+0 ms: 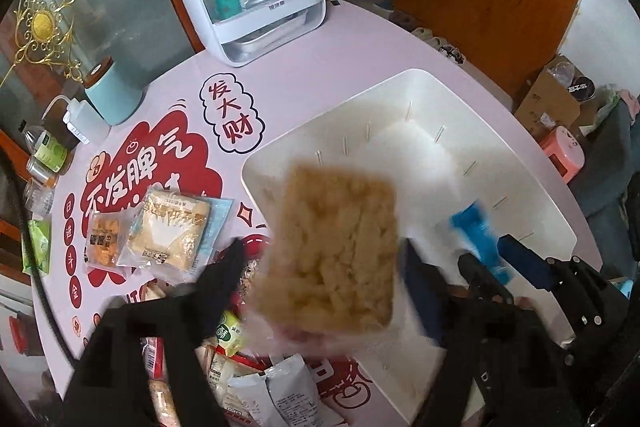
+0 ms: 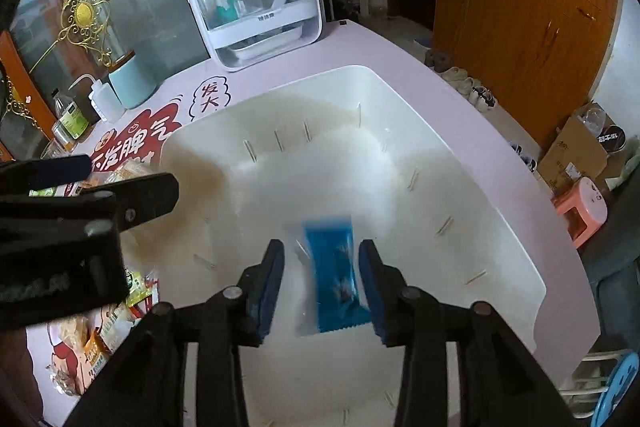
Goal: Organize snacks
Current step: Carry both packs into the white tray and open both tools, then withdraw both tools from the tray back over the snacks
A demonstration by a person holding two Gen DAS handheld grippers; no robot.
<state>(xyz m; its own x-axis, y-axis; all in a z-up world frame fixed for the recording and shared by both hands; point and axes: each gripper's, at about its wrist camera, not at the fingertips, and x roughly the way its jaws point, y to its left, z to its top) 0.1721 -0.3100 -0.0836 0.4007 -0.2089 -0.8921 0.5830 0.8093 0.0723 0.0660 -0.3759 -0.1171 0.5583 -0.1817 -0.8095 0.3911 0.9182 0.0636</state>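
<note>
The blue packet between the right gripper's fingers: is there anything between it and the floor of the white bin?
Nothing visible. The blue packet hangs blurred between the right gripper's parted fingers, and the white bin below shows bare floor.

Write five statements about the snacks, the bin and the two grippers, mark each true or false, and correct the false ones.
1. The white bin stands on a pink table. True.
2. The blue packet lies between the right gripper fingers. True.
3. The left gripper is shut tight. False: its fingers stand wide apart around the tan snack pack.
4. The bin is full. False: mostly bare.
5. More snack packets lie on the table outside the bin. True.
</note>
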